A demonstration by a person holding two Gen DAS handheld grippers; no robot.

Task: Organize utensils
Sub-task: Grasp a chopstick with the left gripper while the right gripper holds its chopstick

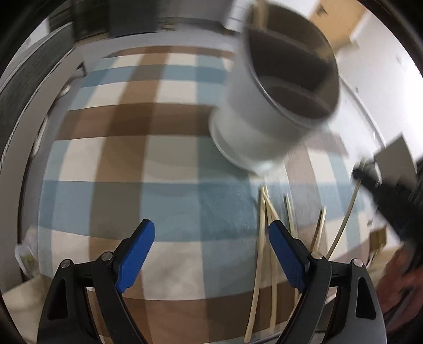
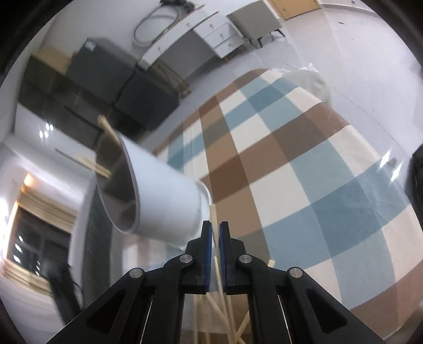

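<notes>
A white utensil holder (image 1: 253,127) with a dark, divided inside stands on the checked tablecloth (image 1: 132,158); a few chopsticks poke out of it (image 2: 105,129). Several loose chopsticks (image 1: 261,238) lie on the cloth just in front of the holder, beside my left gripper's right finger. My left gripper (image 1: 211,223) hovers open over bare cloth with nothing between its pads. My right gripper (image 2: 215,225) is shut on a single thin chopstick (image 2: 212,211), next to the holder (image 2: 164,198). In the left wrist view it appears at the right edge (image 1: 370,177), with the chopstick (image 1: 346,219) hanging down from it.
A crumpled white bag (image 2: 304,79) sits at the table's far end. Beyond the table are dark cabinets (image 2: 105,71), a white desk with drawers (image 2: 211,29) and a grey chair (image 2: 253,18). A clear plastic bag (image 1: 23,254) lies off the cloth's left edge.
</notes>
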